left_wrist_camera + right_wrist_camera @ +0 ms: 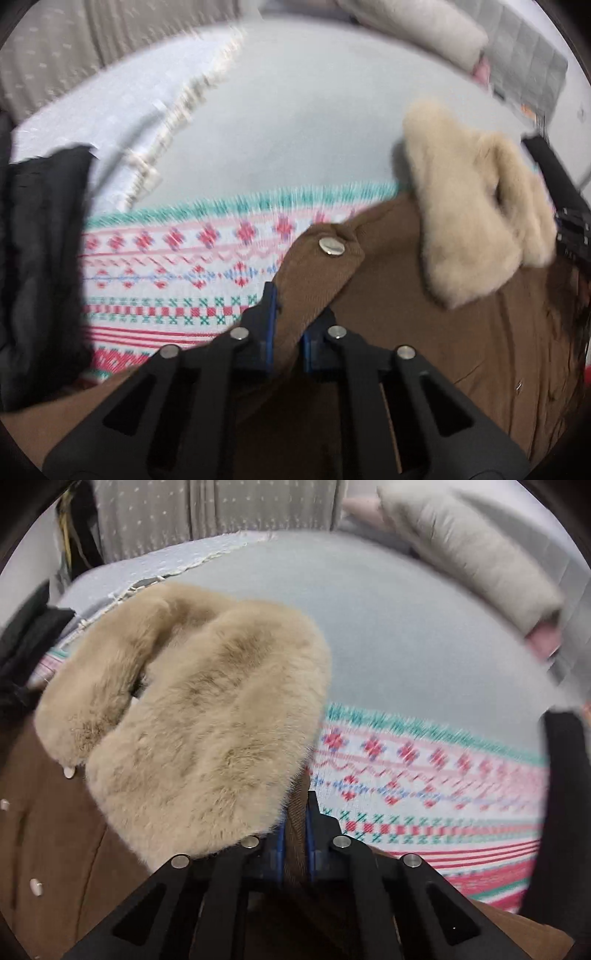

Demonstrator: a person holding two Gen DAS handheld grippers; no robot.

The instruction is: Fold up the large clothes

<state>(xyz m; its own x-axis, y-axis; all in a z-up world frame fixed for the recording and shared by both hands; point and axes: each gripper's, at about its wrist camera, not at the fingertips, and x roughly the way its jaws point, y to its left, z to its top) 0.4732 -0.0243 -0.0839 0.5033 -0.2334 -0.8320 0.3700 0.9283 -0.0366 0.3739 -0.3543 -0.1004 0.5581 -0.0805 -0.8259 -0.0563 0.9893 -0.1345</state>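
A brown coat (424, 350) with a cream fur collar (476, 221) lies over a patterned blanket on a bed. My left gripper (291, 317) is shut on a brown coat tab that carries a silver snap button (331, 246). In the right wrist view the fur collar (207, 716) fills the left middle. My right gripper (295, 823) is shut on the coat's brown edge (294, 834) just under the fur. Coat buttons (36, 886) show at the left.
A pink, green and white patterned blanket (177, 266) (436, 786) lies under the coat on a pale grey sheet (295, 129). Dark clothing (40, 266) is at the left. A grey pillow (472, 554) and a grey dotted curtain (207, 509) are at the far side.
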